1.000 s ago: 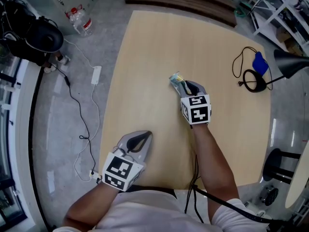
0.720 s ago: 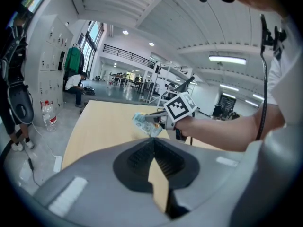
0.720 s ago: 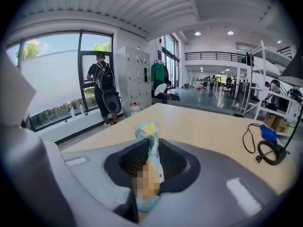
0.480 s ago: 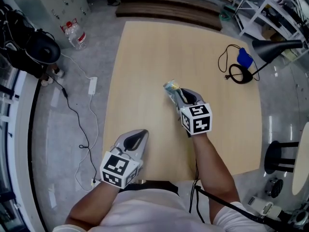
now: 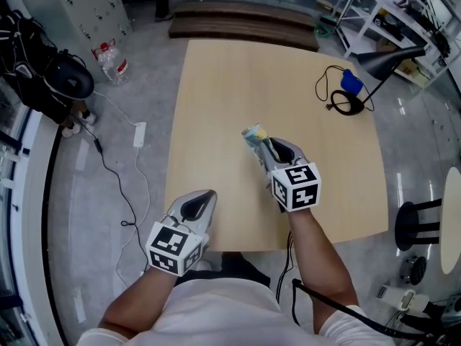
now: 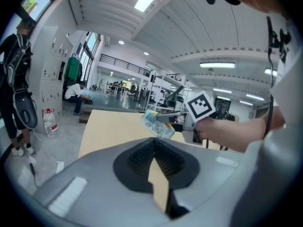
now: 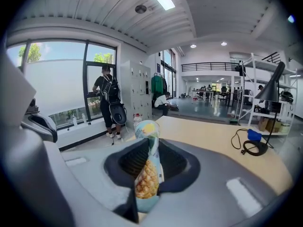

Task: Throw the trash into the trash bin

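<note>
So the right gripper (image 5: 265, 147) is pinching the snack wrapper (image 5: 253, 133) above the table (image 5: 216, 85) mid-frame, the left gripper (image 5: 200, 199) is closed on nothing at lower left, and next it probably needs carrying to a bin, which no view shows.

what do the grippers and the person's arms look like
Both the left gripper and right gripper have smooth grey shells with a black recess around the jaws, and a white cube with black square markers at the back. A black cable hangs from the right one. The person wears a white short-sleeved shirt.
</note>
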Demonstrator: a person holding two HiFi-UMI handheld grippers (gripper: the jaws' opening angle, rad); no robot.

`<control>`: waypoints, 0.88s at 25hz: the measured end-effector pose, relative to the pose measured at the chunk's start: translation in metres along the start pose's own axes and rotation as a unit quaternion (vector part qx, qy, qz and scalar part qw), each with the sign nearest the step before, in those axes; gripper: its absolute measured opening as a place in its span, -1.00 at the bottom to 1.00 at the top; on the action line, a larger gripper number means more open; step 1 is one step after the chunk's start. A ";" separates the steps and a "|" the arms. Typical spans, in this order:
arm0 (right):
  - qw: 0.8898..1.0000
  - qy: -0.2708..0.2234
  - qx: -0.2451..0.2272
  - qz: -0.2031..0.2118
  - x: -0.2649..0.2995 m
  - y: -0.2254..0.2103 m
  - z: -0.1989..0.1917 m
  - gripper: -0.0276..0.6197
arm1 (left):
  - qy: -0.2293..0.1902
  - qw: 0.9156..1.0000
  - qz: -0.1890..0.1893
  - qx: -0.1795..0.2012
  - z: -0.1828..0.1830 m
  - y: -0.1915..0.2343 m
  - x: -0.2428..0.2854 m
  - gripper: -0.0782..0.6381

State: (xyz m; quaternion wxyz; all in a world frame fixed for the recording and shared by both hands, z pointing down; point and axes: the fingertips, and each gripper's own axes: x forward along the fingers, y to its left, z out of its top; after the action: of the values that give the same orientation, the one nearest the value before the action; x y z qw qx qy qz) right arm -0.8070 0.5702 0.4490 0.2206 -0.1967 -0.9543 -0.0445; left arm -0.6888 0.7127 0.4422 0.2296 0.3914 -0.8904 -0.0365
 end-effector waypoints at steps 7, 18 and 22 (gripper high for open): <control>1.000 -0.025 0.010 -0.001 -0.055 0.043 0.009 -0.70 | -0.033 0.999 -0.012 0.003 0.002 -0.011 -0.043 -0.76; 0.997 -0.062 0.045 -0.004 -0.139 0.115 -0.001 -0.70 | -0.076 0.996 -0.052 0.004 0.000 -0.041 -0.098 -0.76; 0.993 -0.083 0.084 -0.002 -0.178 0.140 -0.004 -0.70 | -0.080 0.995 -0.059 0.013 0.000 -0.044 -0.114 -0.76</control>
State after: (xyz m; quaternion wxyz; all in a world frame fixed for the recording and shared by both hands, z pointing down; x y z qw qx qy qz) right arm -0.6030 0.6349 0.3748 0.1566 -0.1784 -0.9700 0.0522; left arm -0.5916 0.7637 0.3881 0.1493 0.4423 -0.8816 -0.0696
